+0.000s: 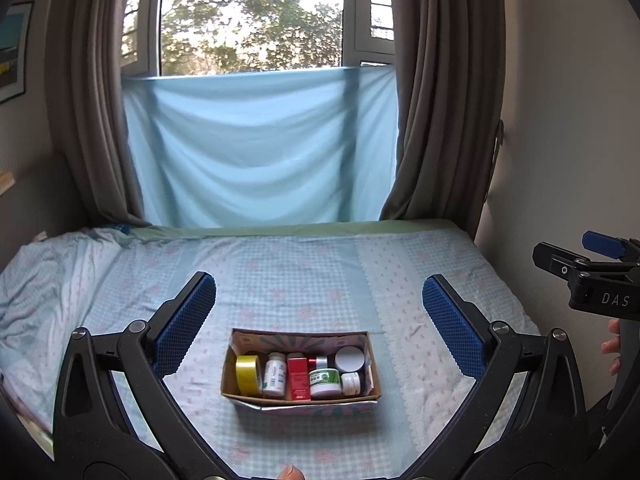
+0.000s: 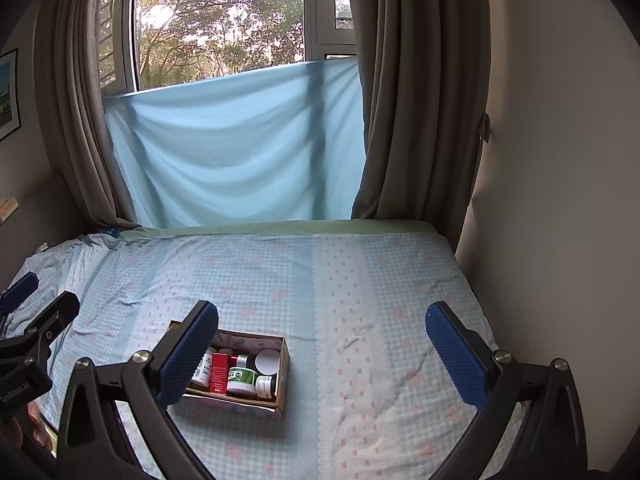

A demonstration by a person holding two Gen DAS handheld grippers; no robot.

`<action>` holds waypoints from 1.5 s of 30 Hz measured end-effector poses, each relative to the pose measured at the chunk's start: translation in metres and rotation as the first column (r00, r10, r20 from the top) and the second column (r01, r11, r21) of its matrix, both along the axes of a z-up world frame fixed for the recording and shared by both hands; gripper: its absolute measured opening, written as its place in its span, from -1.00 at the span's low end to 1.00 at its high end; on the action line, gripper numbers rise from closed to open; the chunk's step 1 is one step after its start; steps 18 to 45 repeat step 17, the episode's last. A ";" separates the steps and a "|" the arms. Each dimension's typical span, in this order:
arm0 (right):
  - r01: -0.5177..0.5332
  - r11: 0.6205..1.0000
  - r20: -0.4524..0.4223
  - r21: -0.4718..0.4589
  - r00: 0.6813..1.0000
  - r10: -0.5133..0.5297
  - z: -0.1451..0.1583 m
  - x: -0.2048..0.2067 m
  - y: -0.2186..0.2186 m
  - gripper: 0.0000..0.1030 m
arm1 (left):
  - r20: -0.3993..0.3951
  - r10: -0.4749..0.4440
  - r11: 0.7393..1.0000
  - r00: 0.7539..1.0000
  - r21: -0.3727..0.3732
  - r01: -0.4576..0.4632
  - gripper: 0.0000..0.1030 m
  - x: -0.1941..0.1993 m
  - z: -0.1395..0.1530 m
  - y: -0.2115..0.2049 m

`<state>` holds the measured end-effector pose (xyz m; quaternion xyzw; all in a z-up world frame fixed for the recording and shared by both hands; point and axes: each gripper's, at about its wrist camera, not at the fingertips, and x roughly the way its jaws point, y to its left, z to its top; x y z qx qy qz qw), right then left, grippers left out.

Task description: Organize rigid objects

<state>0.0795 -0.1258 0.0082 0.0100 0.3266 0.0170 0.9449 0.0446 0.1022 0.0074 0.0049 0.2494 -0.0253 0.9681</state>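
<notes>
A cardboard box (image 1: pixel 228 364) (image 2: pixel 285 364) sits on the bed near its front. Inside stand a yellow tape roll (image 1: pixel 248 375), a white bottle (image 1: pixel 274 374) (image 2: pixel 203 370), a red box (image 1: pixel 298 378) (image 2: pixel 219 373), a green-labelled jar (image 1: pixel 325 382) (image 2: pixel 241 380), a small white jar (image 1: pixel 352 383) (image 2: pixel 266 386) and a white-lidded jar (image 1: pixel 350 359) (image 2: pixel 267 361). My left gripper (image 1: pixel 319 320) is open, held above and in front of the box with nothing between its fingers. My right gripper (image 2: pixel 322 346) is open too, to the right of the box; its left finger hides the box's left part.
The bed (image 1: pixel 300 272) carries a blue checked sheet, rumpled at the left (image 1: pixel 48 280). A wall (image 2: pixel 560 200) runs along the bed's right side. Grey curtains (image 1: pixel 440 100) and a hanging blue cloth (image 1: pixel 260 148) stand behind. A person's fingers (image 1: pixel 612 350) show at the right gripper's handle.
</notes>
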 end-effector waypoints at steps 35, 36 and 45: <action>0.008 1.000 -0.099 0.004 0.995 -0.008 -0.033 0.035 0.002 1.00 | -0.055 0.024 1.000 0.998 -0.010 -0.025 1.00 0.027 -0.031 -0.001; 0.008 1.000 -0.099 0.004 0.995 -0.008 -0.033 0.035 0.002 1.00 | -0.055 0.024 1.000 0.998 -0.010 -0.025 1.00 0.027 -0.031 -0.001; 0.008 1.000 -0.099 0.004 0.995 -0.008 -0.033 0.035 0.002 1.00 | -0.055 0.024 1.000 0.998 -0.010 -0.025 1.00 0.027 -0.031 -0.001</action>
